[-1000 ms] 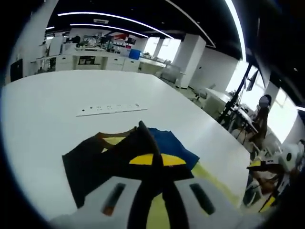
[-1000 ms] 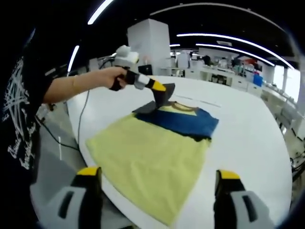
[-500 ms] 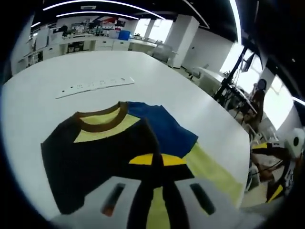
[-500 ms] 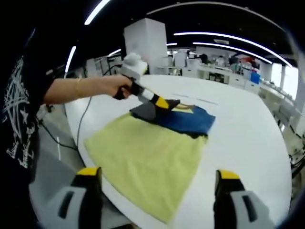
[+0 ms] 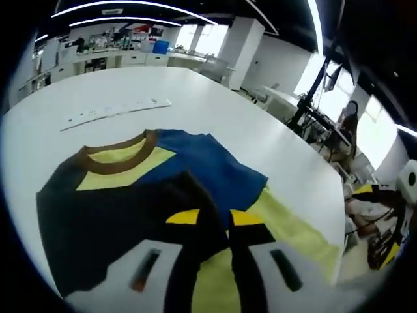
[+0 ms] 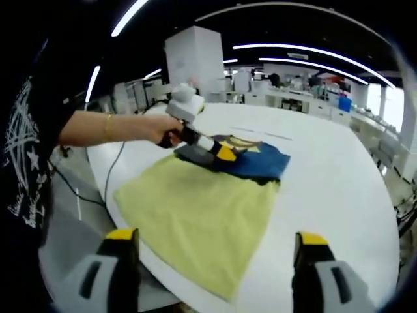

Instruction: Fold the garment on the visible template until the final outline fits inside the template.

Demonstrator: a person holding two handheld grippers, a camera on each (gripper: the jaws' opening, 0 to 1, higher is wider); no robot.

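Ahead of both our grippers spreads one white table (image 6: 339, 189), the largest thing we see. On it, just beyond the right gripper (image 6: 212, 261), lies one yellow cloth (image 6: 195, 215). One garment (image 5: 117, 195), black and blue with a brown collar, rests on the far end of that cloth, straight ahead of the left gripper (image 5: 208, 225). Our left gripper's jaws are clenched on a black fold of the garment. Our right gripper's jaws stand wide apart, grasping nothing, near the cloth's close edge. One white strip (image 5: 114, 111) lies well beyond the garment. We see no containers.
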